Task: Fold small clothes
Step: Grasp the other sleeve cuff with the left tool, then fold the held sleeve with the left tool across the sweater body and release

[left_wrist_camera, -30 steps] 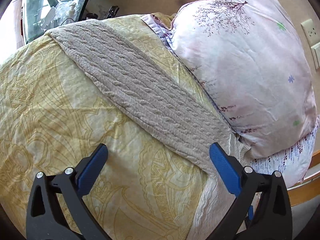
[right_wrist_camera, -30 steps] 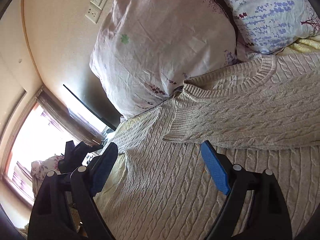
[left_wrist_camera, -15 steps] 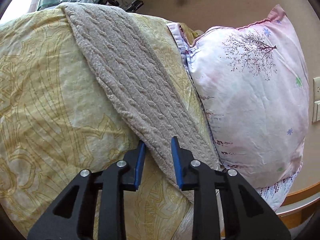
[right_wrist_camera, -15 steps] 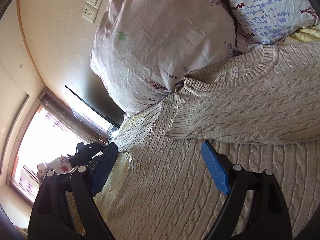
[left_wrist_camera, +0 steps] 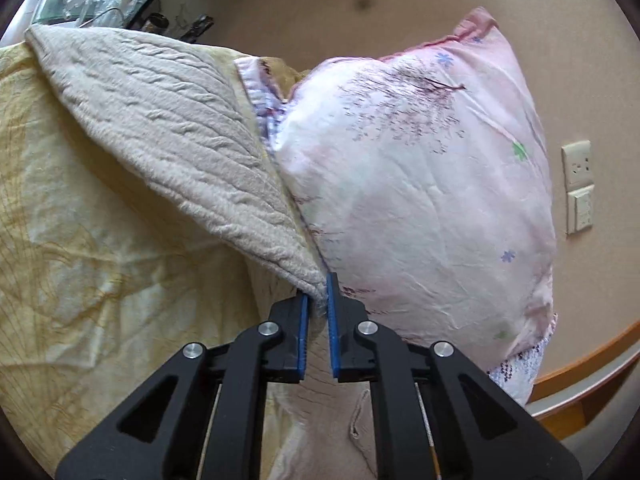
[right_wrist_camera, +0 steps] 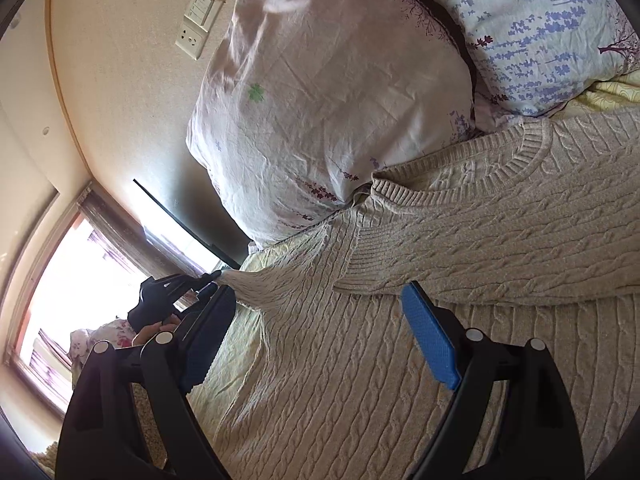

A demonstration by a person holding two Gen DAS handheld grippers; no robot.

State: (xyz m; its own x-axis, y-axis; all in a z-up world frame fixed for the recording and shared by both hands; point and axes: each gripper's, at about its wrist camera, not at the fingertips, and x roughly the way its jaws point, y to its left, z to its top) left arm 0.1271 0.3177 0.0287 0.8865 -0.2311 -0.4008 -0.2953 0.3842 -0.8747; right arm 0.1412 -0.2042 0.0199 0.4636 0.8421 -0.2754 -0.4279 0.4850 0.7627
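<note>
While the left tool (left_wrist_camera: 317,312) pinches a sleeve end of the cable-knit sweater (right_wrist_camera: 420,360), the right tool (right_wrist_camera: 316,340) hangs wide open above the garment's body.

Seen from the left wrist, the blue pads (left_wrist_camera: 332,320) are nearly together with the beige sleeve (left_wrist_camera: 180,140) clamped between them, and the sleeve runs up and away, raised off the yellow patterned bedspread (left_wrist_camera: 80,260) and just beside the pink pillow (left_wrist_camera: 420,200). From the right wrist, the sweater lies spread on the bed, its ribbed neckline (right_wrist_camera: 516,156) touching the pink pillow, with a lavender-print pillow (right_wrist_camera: 540,32) behind. Another sleeve (right_wrist_camera: 480,248) is folded across the chest. A wall socket (right_wrist_camera: 192,40) sits on the beige wall, and a bright window (right_wrist_camera: 72,280) fills the left edge.
</note>
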